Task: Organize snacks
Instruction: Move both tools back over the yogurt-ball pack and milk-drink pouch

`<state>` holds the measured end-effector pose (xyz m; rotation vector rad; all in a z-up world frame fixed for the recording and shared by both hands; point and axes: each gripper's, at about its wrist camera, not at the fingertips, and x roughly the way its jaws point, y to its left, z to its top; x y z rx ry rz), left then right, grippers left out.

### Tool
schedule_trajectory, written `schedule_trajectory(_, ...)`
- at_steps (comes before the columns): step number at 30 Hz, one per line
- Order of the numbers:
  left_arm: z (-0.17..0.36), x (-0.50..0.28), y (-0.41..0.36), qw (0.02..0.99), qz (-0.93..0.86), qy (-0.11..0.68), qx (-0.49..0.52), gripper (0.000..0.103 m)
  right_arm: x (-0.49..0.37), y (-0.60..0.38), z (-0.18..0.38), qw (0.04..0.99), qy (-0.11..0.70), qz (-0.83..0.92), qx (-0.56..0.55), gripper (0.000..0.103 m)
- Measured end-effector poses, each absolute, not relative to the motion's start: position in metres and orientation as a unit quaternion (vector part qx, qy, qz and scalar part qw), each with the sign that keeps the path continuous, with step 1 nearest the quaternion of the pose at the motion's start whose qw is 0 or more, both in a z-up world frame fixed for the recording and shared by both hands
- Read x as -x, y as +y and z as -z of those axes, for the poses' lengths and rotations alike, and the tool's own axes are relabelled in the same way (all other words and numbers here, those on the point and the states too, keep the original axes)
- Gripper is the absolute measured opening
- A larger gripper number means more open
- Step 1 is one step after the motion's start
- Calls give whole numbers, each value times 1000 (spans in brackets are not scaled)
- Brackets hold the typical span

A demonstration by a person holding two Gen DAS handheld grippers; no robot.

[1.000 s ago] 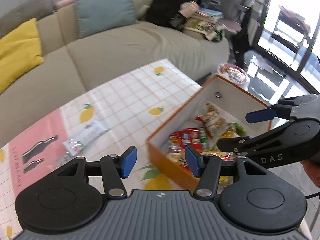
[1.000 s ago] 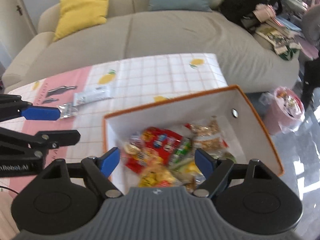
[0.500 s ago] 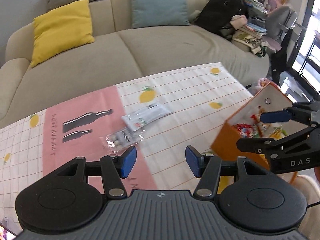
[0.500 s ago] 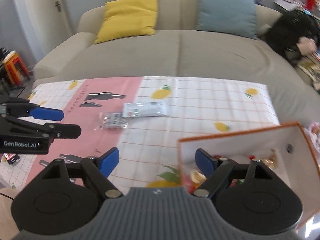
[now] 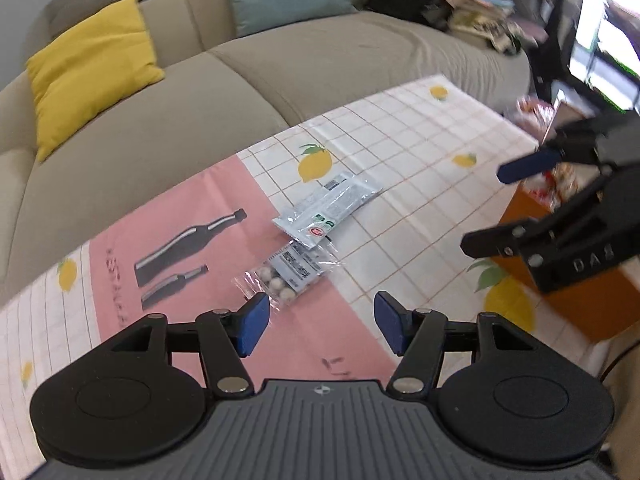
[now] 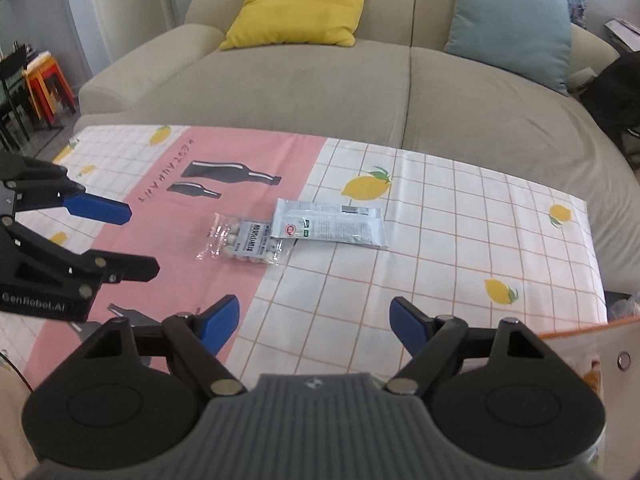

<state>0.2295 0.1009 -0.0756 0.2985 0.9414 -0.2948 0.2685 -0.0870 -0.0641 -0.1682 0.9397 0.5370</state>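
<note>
The jaws of the left gripper (image 5: 320, 322) are opening with nothing between them; those of the right gripper (image 6: 314, 326) stand wide and empty. Two snacks lie loose on the tablecloth (image 6: 460, 216): a clear packet of round candies (image 5: 286, 270), just ahead of the left gripper, and a flat silver pouch (image 5: 328, 208) whose corner overlaps it. The orange box (image 5: 568, 300) at the table's right end already holds several wrappers. By my judgement most of the sorting is done and these two packets remain.
</note>
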Motion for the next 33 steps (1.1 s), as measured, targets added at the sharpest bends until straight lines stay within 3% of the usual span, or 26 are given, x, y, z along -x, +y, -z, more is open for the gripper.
schedule_trajectory(19,164,-317,117,794,226,510,-239,75,-378,-19,139,781,526,-275,196,81)
schedule_trajectory(25,175,-329,115,782,240,504,-279,76,-401,6,154,741,515,-312,297,88)
schedule_trajectory(28,177,-336,116,782,251,497,-281,84,-409,14,160,727,481,-338,353,90)
schedule_trajectory(33,184,-345,116,784,268,503,-244,85,-425,18,171,709,476,-374,362,90)
